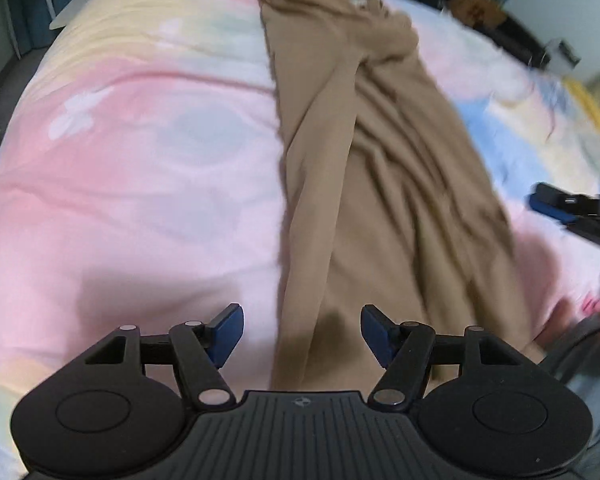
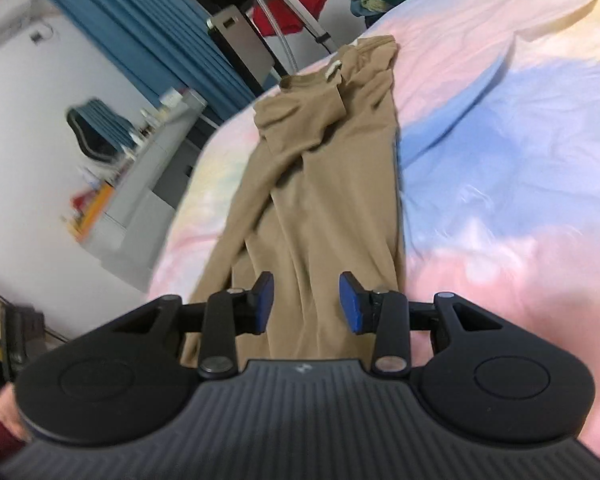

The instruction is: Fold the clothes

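Tan long-sleeved top (image 1: 380,184) lies folded lengthwise, creased, running up the frame's centre on a pastel bedspread (image 1: 140,184). Left gripper (image 1: 302,334) and right gripper (image 2: 306,300) gape, holding nothing.

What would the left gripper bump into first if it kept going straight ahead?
Probably the tan garment on the pastel bedspread. The open left gripper points down at the garment's left edge, so it could touch the bedspread beside it instead.

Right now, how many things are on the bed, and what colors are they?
Tan: 1, the long folded garment lying on the pastel bedspread.
Black with blue pads: 2, the left gripper and right gripper above it, both open.
Total: 3
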Motion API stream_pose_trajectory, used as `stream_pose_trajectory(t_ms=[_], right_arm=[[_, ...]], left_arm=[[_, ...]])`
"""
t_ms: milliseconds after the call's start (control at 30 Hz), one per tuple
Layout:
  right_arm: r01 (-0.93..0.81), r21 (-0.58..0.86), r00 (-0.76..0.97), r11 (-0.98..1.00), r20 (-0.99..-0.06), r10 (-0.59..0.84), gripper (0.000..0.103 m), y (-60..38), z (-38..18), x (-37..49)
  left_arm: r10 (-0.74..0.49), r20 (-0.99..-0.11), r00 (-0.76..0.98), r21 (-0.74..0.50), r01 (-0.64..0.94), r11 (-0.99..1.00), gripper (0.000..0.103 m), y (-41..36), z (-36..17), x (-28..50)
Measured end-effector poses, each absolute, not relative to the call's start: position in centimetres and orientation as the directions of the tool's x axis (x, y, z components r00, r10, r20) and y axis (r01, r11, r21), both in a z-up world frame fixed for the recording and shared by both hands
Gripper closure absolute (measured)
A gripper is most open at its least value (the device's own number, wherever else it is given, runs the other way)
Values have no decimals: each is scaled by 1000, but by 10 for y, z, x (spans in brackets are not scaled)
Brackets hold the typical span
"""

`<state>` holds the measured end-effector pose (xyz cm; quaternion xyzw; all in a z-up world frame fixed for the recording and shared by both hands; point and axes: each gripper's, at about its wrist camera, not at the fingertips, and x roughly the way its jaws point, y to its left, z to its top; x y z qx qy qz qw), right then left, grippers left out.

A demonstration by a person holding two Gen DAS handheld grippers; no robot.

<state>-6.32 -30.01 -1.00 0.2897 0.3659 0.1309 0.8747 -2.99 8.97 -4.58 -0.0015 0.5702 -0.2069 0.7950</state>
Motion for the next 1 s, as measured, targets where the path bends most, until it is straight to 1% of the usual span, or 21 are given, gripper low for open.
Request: stream_pose_trajectory(t_ms=[67,167,200,233,300,467,600,733,833,900,967,1000], right_arm=[[-6,549,691,836,-602,401,63,-290,-4,-77],[-25,547,675,837,-609,418,63,-279,-7,-99],[-33,546,667,837,-612,425,63,-275,-10,-106],[-37,529,663,848,-622,417,63,-272,-11,-110],[-52,491,658,870,-638,400,63,-265,-10,-114],[-81,380,661,922,-671,335,63,-253,-9,-113],[-67,385,651,920,-682,333,63,-258,-14,-110],[-51,405,660,913,-672,335,63,-262,-16,-108],[-30,424,659,905,-672,337,63,-268,-19,-104],[-15,449,655,893,-671,349,63,-272,-21,-102],[-5,472,653,882,-667,360,63,-275,-22,-102],[0,483,652,875,-664,367,63,-277,-22,-102]], left_arm=[[-302,-922,240,-214,335,918,40,89,-51,-32],[-295,-933,205,-209,359,910,49,90,-52,-37],[-297,-937,186,-211,376,902,61,89,-53,-39],[-294,-941,168,-209,396,894,78,88,-53,-42],[-284,-943,172,-179,457,871,99,84,-50,-48],[-234,-941,245,-59,562,825,101,68,-24,-64],[-209,-938,277,-2,597,802,101,42,16,-72],[-197,-940,278,22,627,779,101,-15,40,-90],[-207,-940,270,12,633,774,100,-40,31,-104],[-221,-945,241,-25,621,784,98,-53,13,-108],[-244,-950,194,-77,613,787,95,-63,-11,-112],[-259,-951,167,-109,604,789,90,-64,-22,-113]])
